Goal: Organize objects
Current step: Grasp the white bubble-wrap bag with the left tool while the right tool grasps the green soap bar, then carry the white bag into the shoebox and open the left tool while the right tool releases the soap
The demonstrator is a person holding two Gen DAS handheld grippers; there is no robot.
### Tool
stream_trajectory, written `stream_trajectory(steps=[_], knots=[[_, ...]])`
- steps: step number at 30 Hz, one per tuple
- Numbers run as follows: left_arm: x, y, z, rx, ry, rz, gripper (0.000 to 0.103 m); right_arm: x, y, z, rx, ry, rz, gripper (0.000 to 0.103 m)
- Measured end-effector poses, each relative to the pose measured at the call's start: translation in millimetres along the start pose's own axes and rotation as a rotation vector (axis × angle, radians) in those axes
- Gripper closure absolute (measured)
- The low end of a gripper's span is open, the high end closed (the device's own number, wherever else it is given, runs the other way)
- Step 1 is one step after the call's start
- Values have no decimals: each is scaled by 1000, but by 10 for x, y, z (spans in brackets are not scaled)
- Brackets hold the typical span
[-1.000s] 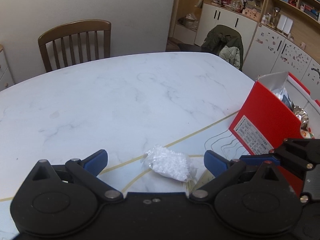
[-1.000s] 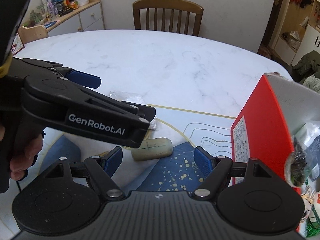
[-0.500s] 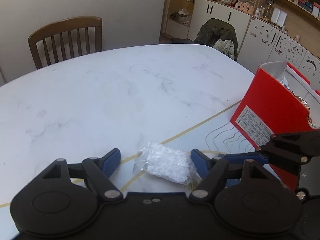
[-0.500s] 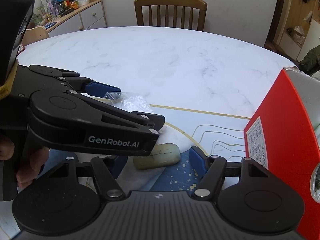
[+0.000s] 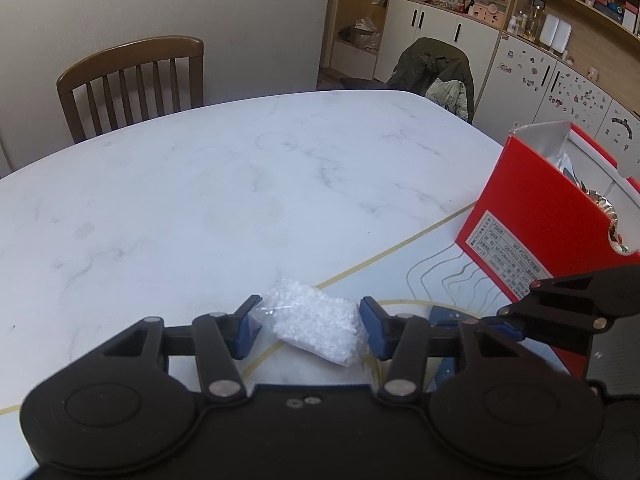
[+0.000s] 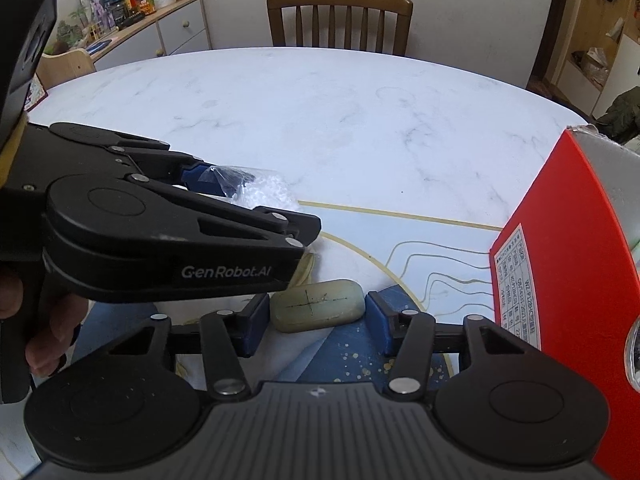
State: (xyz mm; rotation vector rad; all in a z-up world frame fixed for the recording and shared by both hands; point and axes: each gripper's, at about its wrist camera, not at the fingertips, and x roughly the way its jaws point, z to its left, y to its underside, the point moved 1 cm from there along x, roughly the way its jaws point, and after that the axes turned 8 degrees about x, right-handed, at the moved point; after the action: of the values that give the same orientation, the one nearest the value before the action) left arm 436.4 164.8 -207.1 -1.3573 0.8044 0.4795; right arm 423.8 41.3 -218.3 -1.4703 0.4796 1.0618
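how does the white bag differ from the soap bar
The white bag is a crinkled clear pouch of white granules; the soap bar is a smooth, solid, pale green block with a scratched cross. The bag sits between the left gripper fingers, the soap between the right gripper fingers. Both lie on the table.

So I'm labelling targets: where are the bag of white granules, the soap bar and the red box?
bag of white granules (image 5: 316,328), left wrist view, middle of the bag.
soap bar (image 6: 319,305), right wrist view, top face at the scratched cross.
red box (image 5: 536,216), left wrist view, bare red side wall.
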Motion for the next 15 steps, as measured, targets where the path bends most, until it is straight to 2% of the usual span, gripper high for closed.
stream_trajectory(steps=[7, 9, 15], knots=[[-116, -18, -26, -8, -1, -4, 56, -151, 17, -16, 32, -1, -2, 51], [-160, -23, -34, -14, 7, -2, 63, -217, 23, -20, 45, -2, 1, 51], [-265, 2, -11, -56, 14, 13, 66, -424, 77, -32, 80, 1, 6, 52]])
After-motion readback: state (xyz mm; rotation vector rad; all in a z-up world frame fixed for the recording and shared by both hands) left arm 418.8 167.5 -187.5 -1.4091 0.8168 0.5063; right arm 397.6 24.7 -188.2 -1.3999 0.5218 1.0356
